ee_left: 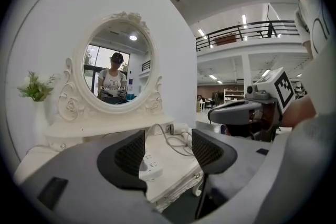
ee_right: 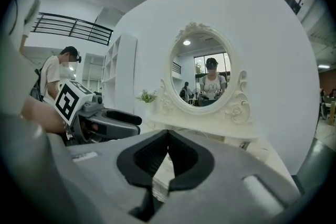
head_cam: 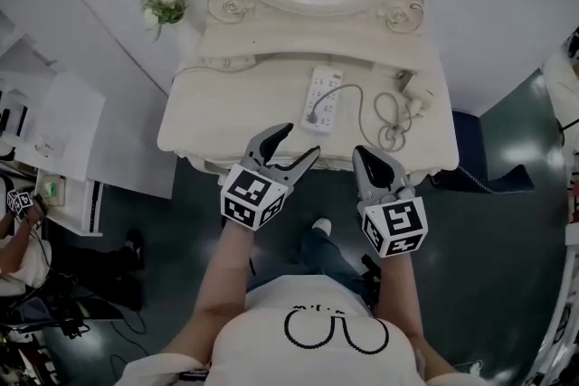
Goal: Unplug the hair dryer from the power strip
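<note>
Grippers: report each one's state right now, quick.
Left gripper: open, nothing between its jaws.
Right gripper: closed, holding nothing.

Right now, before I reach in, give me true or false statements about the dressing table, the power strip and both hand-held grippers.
1. The left hand-held gripper has its jaws apart, gripping nothing. True.
2. The right hand-held gripper is clamped on a plug. False: its jaws are together and empty.
3. A white cord is plugged into the white rectangular power strip. True.
4. The power strip lies on the floor. False: it lies on the cream carved dressing table.
5. The small white flower bunch stands at the table's right. False: it stands at the left in the head view.
</note>
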Tool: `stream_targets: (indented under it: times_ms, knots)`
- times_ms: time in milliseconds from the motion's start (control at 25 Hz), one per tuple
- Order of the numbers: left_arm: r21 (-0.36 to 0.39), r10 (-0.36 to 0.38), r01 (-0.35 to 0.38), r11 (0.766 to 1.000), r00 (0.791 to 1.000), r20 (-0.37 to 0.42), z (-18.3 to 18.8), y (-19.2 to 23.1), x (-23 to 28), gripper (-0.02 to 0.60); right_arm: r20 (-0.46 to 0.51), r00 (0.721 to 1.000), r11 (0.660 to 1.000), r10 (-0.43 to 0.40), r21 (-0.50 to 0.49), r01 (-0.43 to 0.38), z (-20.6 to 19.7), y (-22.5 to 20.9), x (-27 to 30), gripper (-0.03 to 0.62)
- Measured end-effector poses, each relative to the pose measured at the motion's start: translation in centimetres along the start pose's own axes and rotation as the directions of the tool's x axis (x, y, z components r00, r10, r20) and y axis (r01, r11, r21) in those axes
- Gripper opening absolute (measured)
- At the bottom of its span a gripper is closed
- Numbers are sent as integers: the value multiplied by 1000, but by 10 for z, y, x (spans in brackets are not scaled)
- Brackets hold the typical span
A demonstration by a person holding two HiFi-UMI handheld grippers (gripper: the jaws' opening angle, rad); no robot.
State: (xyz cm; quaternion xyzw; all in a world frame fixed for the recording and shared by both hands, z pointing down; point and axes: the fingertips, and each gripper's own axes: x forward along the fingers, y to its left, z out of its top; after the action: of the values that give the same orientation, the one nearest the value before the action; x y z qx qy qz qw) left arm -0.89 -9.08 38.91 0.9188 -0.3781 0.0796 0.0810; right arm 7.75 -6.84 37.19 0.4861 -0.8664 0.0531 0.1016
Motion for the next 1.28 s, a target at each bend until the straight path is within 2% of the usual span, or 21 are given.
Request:
stream_targets:
  times_ms: [280, 520, 600, 680, 760, 920, 1040, 1120, 1200, 1280]
  knots:
    - [-29, 13, -16, 999, 995, -102, -31, 28, 57, 273, -70, 995, 997, 74, -10, -75, -24, -38, 35, 3]
    - [-59, -15, 3, 998, 981, -196, -64, 51, 95, 261, -129, 986, 994, 109, 43, -104, -48, -52, 56, 15]
    - [-64, -24, 9, 998, 973, -230, -77, 59, 106, 256, -155, 980, 992, 126, 48, -119, -56, -54, 63, 67]
    - [-70, -38, 20, 997, 965, -259, -90, 64, 115, 248, -181, 974, 990, 137, 52, -130, -66, -55, 70, 71]
    - [-80, -53, 32, 996, 960, -276, -99, 68, 122, 237, -203, 966, 987, 158, 60, -149, -74, -54, 77, 100]
    - [-111, -95, 64, 992, 952, -293, -109, 76, 135, 216, -248, 944, 976, 218, 57, -211, -88, -45, 95, 196]
    - [-98, -138, 112, 989, 935, -327, -118, 77, 143, 202, -287, 924, 967, 253, 41, -253, -99, -37, 111, 250]
    - [-68, -147, 131, 989, 926, -347, -122, 79, 146, 154, -312, 911, 961, 270, 26, -276, -106, -34, 122, 272]
    - [-46, -146, 139, 989, 922, -359, -125, 83, 147, 76, -332, 898, 953, 288, 5, -304, -115, -31, 133, 282]
    - [-43, -172, 168, 985, 913, -370, -126, 85, 147, 60, -355, 885, 944, 302, -18, -329, -124, -31, 144, 287]
